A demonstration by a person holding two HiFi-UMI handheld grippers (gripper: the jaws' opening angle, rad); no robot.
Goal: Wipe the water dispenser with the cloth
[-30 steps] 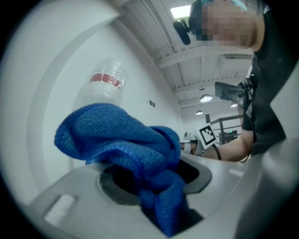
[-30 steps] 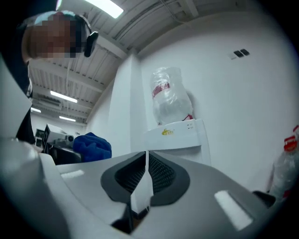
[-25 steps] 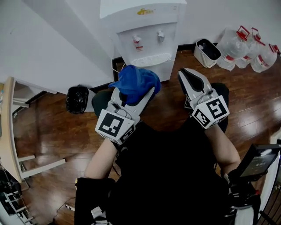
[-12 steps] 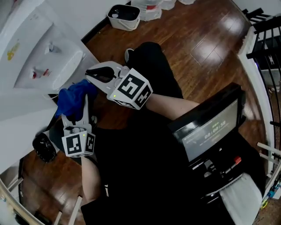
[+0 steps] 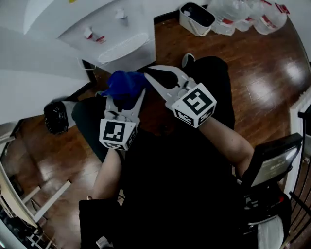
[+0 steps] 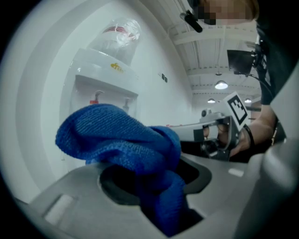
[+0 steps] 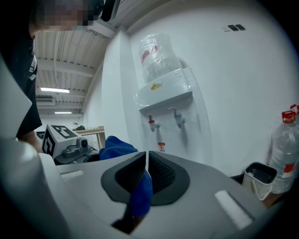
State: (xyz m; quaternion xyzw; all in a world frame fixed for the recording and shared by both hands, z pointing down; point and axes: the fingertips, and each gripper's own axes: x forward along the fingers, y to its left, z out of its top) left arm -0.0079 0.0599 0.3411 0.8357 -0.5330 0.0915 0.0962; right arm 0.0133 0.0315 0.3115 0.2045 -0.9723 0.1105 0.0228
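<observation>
Head view showed one water dispenser [image 5: 104, 39], with one red tap [image 5: 88, 33] and one pale tap [image 5: 120, 14], just beyond the two grippers. The left gripper [image 5: 125, 97] was clamped on the single bunched blue cloth [image 5: 124, 82]. The right gripper [image 5: 150, 74], beside that cloth, had its jaws closed on one small blue strip [image 7: 141, 193].

Bare floor [image 5: 167, 46] fronts the water dispenser [image 5: 109, 36], white bin [image 5: 196, 19] beside it.

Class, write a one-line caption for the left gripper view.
Left tongs clamp a bunched blue cloth facing the white water dispenser.
</observation>
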